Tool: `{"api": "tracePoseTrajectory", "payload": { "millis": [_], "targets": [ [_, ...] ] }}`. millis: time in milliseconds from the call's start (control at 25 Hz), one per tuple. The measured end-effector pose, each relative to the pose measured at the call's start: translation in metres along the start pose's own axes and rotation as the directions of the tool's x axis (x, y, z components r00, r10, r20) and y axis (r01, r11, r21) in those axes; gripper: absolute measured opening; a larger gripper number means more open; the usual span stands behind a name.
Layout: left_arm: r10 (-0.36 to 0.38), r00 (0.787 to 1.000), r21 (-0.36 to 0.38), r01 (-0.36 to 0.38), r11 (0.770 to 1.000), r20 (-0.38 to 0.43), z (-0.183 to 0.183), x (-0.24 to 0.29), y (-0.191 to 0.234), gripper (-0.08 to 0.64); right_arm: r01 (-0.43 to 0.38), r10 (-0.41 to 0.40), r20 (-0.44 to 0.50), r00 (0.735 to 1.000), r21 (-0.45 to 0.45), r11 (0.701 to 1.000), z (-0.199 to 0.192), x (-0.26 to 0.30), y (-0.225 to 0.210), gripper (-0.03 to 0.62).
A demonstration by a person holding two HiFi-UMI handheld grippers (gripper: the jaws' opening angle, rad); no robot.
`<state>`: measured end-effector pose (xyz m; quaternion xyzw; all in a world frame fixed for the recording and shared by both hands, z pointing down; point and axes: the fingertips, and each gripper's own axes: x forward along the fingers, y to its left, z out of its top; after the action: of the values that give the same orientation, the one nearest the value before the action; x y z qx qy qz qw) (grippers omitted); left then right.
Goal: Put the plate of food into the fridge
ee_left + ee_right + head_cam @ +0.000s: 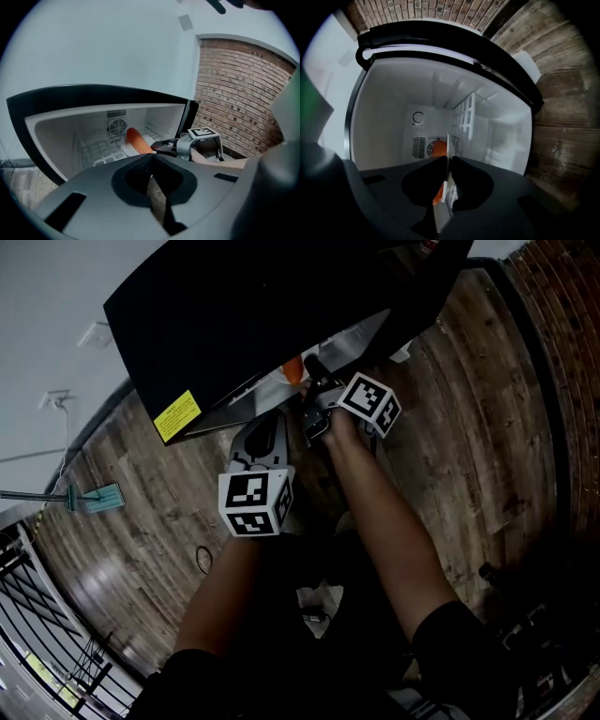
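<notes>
The open black fridge (234, 324) has a white compartment with 1 wire shelf (101, 151). Inside it, over that shelf, the right gripper (449, 161) pinches the rim of the white plate (123, 150), which carries 1 orange food piece (137, 140). The left gripper (152, 158) hangs outside, jaws together on nothing.

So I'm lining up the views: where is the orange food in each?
Head view: food, top centre, at the fridge opening.
Left gripper view: food, centre, before the fan grille.
Right gripper view: food, lower centre, between grille and plate.
Shared landmark: the fridge.
</notes>
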<state>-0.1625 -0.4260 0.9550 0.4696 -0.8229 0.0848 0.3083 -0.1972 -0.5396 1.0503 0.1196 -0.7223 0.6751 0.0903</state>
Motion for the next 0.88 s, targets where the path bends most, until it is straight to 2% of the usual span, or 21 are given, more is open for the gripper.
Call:
{"api": "tracePoseTrajectory", "payload": {
  "millis": [80, 200, 280, 360, 440, 480, 520, 560, 600, 720, 880],
  "targets": [
    [0.005, 1.0, 0.002, -0.005, 1.0, -0.003, -0.003, 0.0, 0.004, -0.002, 0.018, -0.018, 0.001, 1.0, -0.037, 0.999, -0.003, 0.013, -0.003, 0.044],
    [0.012, 1.0, -0.001, -0.012, 1.0, -0.01, -0.004, -0.002, 0.011, -0.002, 0.1, -0.1, 0.009, 0.995, -0.159, 0.982, -0.008, 0.023, -0.013, 0.037],
    [0.014, 1.0, 0.004, -0.014, 1.0, -0.018, -0.005, -0.005, 0.014, -0.002, 0.194, -0.184, 0.062, 0.981, -0.27, 0.943, -0.005, 0.022, -0.02, 0.037],
    [0.008, 0.999, -0.003, -0.008, 1.0, -0.032, -0.006, -0.008, 0.013, -0.002, 0.285, -0.243, 0.156, 0.957, -0.371, 0.884, 0.006, 0.015, -0.021, 0.088],
    [0.0, 0.999, -0.014, 0.0, 1.0, -0.047, -0.006, -0.012, 0.009, -0.002, 0.353, -0.279, 0.226, 0.933, -0.432, 0.83, 0.017, 0.005, -0.02, 0.123],
    [-0.003, 0.999, -0.017, 0.002, 1.0, -0.054, -0.005, -0.015, 0.007, -0.002, 0.373, -0.291, 0.243, 0.925, -0.446, 0.813, 0.021, -0.003, -0.018, 0.126],
    [-0.005, 0.998, -0.023, 0.003, 1.0, -0.062, -0.004, -0.018, 0.005, -0.002, 0.382, -0.299, 0.245, 0.922, -0.455, 0.804, 0.023, -0.011, -0.016, 0.1],
    [-0.007, 0.997, -0.031, 0.005, 1.0, -0.071, -0.002, -0.021, 0.002, -0.002, 0.38, -0.302, 0.235, 0.924, -0.463, 0.801, 0.023, -0.021, -0.013, 0.031],
    [-0.009, 0.997, -0.039, 0.006, 0.999, -0.078, 0.001, -0.025, -0.001, -0.002, 0.37, -0.3, 0.219, 0.928, -0.477, 0.797, 0.021, -0.031, -0.007, 0.014],
    [-0.023, 0.996, -0.052, 0.018, 0.998, -0.091, 0.019, -0.041, -0.014, -0.002, 0.356, -0.303, 0.188, 0.934, -0.538, 0.764, 0.016, -0.072, 0.019, 0.014],
    [-0.064, 0.994, -0.058, 0.058, 0.997, -0.092, 0.058, -0.071, -0.04, -0.002, 0.362, -0.306, 0.203, 0.93, -0.644, 0.674, 0.011, -0.137, 0.081, 0.014]
  ]
}}
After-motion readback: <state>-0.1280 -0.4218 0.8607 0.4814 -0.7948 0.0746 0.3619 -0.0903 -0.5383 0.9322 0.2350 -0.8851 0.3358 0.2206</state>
